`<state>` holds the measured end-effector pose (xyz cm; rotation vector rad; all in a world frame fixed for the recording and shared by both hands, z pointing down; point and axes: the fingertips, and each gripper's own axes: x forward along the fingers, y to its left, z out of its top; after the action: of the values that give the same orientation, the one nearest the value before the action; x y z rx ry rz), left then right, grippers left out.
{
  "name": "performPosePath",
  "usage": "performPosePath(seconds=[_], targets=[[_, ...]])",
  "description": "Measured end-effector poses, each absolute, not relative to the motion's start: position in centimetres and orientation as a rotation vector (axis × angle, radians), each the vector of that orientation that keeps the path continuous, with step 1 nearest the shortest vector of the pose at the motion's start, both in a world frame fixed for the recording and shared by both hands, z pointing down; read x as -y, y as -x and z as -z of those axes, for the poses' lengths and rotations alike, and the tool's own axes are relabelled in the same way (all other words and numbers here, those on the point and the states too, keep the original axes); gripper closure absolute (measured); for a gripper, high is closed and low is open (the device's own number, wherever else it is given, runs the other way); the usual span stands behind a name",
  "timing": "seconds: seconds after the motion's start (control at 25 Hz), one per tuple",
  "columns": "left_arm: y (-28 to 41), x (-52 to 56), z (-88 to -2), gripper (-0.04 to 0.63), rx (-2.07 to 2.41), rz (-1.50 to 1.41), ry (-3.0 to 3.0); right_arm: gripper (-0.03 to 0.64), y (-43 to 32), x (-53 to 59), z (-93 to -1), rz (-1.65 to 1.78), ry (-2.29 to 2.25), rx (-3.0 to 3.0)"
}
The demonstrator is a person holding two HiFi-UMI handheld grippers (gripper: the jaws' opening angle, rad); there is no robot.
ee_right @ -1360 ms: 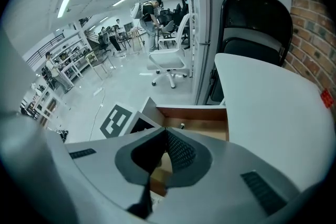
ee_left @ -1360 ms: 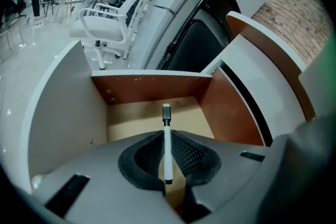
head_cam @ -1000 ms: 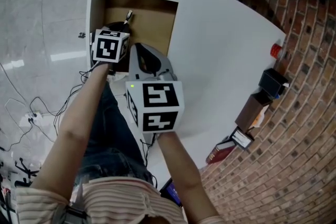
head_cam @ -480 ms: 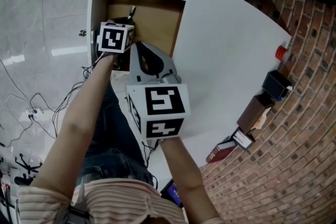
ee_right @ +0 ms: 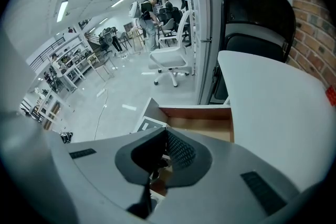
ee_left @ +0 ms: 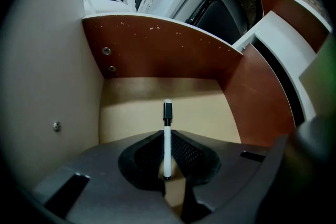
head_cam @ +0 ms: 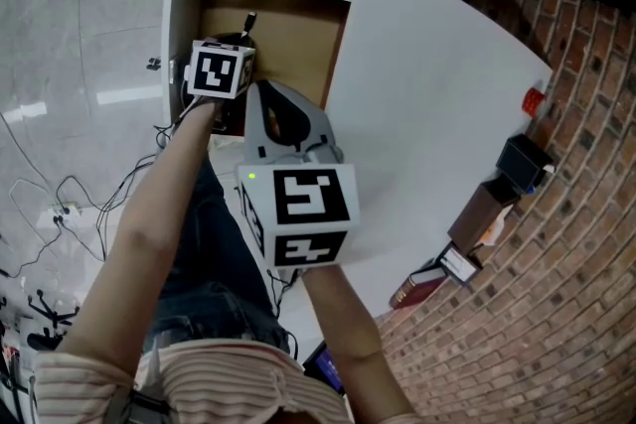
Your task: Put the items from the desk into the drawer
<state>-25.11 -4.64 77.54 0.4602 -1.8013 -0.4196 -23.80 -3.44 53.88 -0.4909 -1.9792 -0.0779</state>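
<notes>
While the left tongs [ee_left: 167, 131] hung over the open wood-lined drawer [ee_left: 157, 93], their jaws were closed on a slim white marker pen with a black cap [ee_left: 167, 145]. The pen was gripped near its tail end, so the capped end pointed toward the drawer's back wall. It appeared to be clear of the drawer floor, although the left gripper view did not settle this.

Compared with one second earlier, the left tongs had advanced slightly farther over the drawer. Over the last half second their position was practically unchanged. By this reading the carry was complete, and releasing the pen was the step in hand.

The right tongs [ee_right: 164, 130] were held near the drawer's near end, beside the counter edge. Their jaw tips were together with nothing between them.

The white curved counter [head_cam: 437, 104] was bare over most of its surface. A small red object [head_cam: 532, 100], a black box [head_cam: 519, 159] and a brown block [head_cam: 479, 209] stood along its far edge by the brick wall [head_cam: 586, 243]. These were judged to be items left to transfer.
</notes>
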Motion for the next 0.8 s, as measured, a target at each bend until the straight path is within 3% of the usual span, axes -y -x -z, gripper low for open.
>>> performPosePath(seconds=[0.8], targets=[[25.5, 4.2, -75.7, 0.549, 1.867, 0.417, -0.451, 0.6, 24.1, 3.4, -52.9, 0.073, 0.473, 2.011]])
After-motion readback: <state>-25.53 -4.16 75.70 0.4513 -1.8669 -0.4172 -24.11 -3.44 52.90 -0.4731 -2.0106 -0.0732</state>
